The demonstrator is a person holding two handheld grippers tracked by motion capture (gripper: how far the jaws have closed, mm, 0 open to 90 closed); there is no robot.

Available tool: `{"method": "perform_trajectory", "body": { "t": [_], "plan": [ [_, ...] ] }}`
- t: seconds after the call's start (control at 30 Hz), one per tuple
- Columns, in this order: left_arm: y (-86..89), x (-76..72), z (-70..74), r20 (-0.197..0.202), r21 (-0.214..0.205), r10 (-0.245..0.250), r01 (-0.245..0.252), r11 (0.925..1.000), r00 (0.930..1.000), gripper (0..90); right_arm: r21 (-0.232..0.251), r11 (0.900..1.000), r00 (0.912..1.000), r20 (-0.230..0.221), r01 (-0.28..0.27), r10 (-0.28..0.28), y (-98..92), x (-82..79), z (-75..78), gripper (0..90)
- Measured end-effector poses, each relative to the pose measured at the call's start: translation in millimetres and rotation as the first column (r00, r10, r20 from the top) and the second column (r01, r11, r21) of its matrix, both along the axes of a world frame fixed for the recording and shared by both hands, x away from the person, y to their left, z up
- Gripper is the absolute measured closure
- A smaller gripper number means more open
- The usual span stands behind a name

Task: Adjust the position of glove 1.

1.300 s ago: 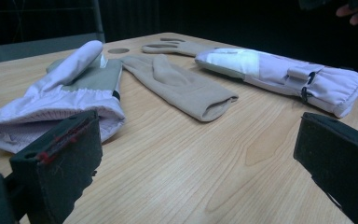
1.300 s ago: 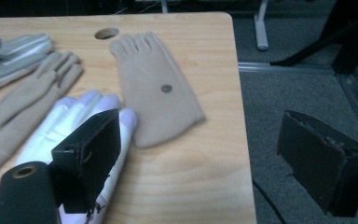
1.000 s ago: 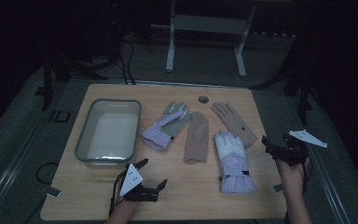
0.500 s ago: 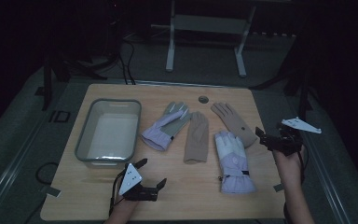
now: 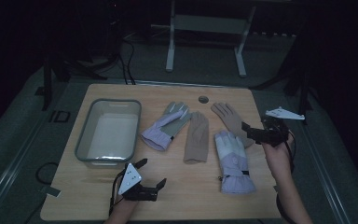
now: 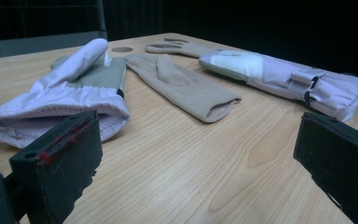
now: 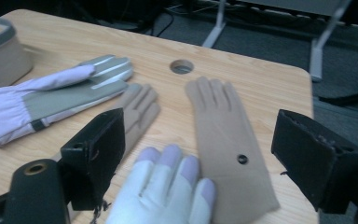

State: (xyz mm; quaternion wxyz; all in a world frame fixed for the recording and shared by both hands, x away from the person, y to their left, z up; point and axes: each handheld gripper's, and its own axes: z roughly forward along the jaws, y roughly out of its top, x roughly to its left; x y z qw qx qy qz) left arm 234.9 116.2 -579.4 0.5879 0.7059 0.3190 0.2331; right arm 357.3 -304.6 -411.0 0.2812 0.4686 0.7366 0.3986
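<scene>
Several gloves lie on the wooden table. A lavender-and-grey glove is at the left, and a tan glove lies beside it. A second tan glove and a second lavender glove are at the right. My left gripper rests open near the front edge, facing the gloves. My right gripper hovers open over the right tan glove's cuff and the lavender fingertips.
A grey bin stands at the table's left. A round hole sits near the far edge. Behind the table are a metal stand and cables on the floor.
My right gripper has moved left and forward from the table's right edge to above the right-hand gloves. The left gripper has stayed put.
</scene>
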Motion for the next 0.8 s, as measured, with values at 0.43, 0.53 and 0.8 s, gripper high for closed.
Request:
{"method": "perform_trajectory", "body": {
  "t": [0.43, 0.53, 0.8],
  "plan": [
    [-0.4, 0.1, 0.1, -0.003, 0.003, -0.008, 0.008, 1.0, 1.0, 1.3, 0.005, 0.9964, 0.9955, -0.042, -0.085, 0.085, 47.8, 15.5, -5.2, 16.2],
    [-0.7, -0.1, 0.1, -0.002, 0.005, -0.013, 0.013, 0.9999, 0.9999, 1.4, 0.009, 0.9949, 0.9932, -0.058, -0.1, 0.101, 60.2, 19.6, -8.8, 16.2],
    [-0.8, 0.1, 0.3, -0.004, 0.007, -0.024, 0.024, 0.9997, 0.9997, 1.3, 0.008, 0.9841, 0.9788, -0.103, -0.178, 0.177, 101.8, 33.5, -21.0, 16.9]
  ]
}}
